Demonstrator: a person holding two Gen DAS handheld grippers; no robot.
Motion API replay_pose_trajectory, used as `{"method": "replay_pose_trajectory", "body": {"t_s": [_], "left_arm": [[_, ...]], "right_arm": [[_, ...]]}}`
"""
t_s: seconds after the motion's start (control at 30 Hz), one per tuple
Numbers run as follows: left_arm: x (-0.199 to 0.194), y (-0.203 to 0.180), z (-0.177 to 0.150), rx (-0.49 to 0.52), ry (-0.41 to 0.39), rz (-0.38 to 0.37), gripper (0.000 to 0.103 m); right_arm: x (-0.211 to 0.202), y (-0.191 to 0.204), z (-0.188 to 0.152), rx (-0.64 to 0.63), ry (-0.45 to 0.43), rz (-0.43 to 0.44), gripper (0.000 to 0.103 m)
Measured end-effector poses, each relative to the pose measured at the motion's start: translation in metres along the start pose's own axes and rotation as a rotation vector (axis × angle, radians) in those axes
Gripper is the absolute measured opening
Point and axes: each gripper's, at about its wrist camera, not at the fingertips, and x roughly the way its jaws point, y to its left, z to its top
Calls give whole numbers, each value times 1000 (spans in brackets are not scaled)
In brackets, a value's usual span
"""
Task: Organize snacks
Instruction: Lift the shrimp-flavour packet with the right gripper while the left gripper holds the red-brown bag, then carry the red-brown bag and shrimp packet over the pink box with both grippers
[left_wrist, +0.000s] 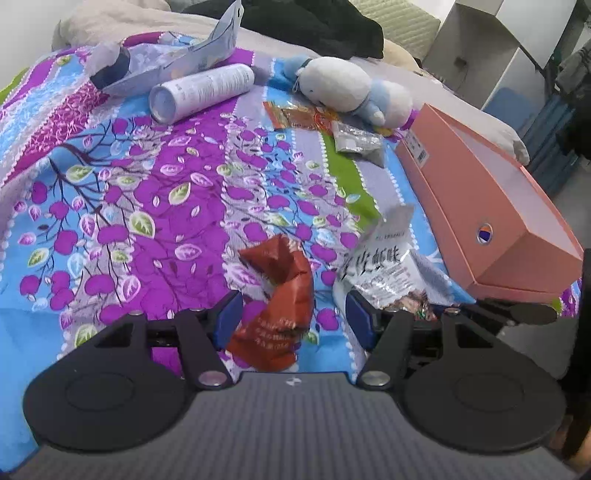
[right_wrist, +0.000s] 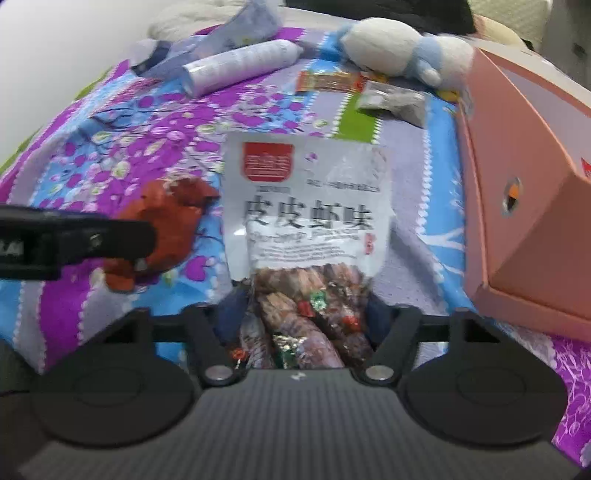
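the left gripper (left_wrist: 291, 314) is hovering with its jaws standing well apart, and the crumpled red snack bag (left_wrist: 280, 302) is lying between them on the floral bedspread (left_wrist: 147, 206). the left blue pad is sitting right at the bag's edge, while the right pad is standing clear of it, so nothing is being clamped there. the pale lettering on the red bag is too creased to read.

the right gripper (right_wrist: 303, 314) is sitting over the lower end of the white shrimp snack bag (right_wrist: 306, 206), with that end lying between its fingers. the view is blurred, and i cannot tell whether the pads are pressing on the bag or only framing it. the bag is showing a red square logo at its top left, large black characters 皮皮虾味 across the middle, and a line of latin script below that is too smeared to read; a picture of shrimp is filling its lower part. in the left wrist view the same bag is lying just right of the left gripper's right finger.

to the right of both grippers the open pink box (left_wrist: 491, 206) is lying on the bedspread, bearing a small round emblem on its near side and a white sticker label on its far end, unreadable.

far ahead of the grippers, a white tube (left_wrist: 203, 92), a plush toy (left_wrist: 347, 88), an orange packet (left_wrist: 295, 118) and a silver packet (left_wrist: 356, 142) are lying.
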Motion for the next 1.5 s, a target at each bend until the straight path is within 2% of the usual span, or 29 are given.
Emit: {"method": "replay_pose_trajectory", "body": {"t_s": [0.07,0.2,0.6,0.7,0.73,0.77,0.87,1.03,1.2,1.27,1.5], "left_arm": [[1,-1,3,2,-6,-1,67],[7,-4,5,14,-3,0,66],[24,-8,5,43,13,20,55],[28,-12,6,52,17,27,49],[29,-13,7,58,14,33,45],[31,-15,8,64,17,45,37],[29,-18,10,61,10,49,24],[20,-29,9,76,-5,54,23],[4,-39,13,57,0,17,23],[-1,-47,17,84,6,25,23],[-24,-72,25,120,-12,-35,23]], "right_arm": [[-2,4,1,-13,-5,-1,49],[-9,5,-1,-5,-12,-1,45],[-33,-27,-19,88,-10,-75,44],[-36,-34,-23,114,-8,-75,44],[-38,-35,-23,119,-10,-76,44],[-38,-37,-24,124,-13,-76,44],[-44,-39,-24,138,-30,-72,43],[-60,-43,-22,165,-74,-71,43],[-77,-46,-22,191,-90,-77,43],[-85,-46,-21,196,-104,-85,43],[-118,-51,-16,238,-175,-91,43]]}}
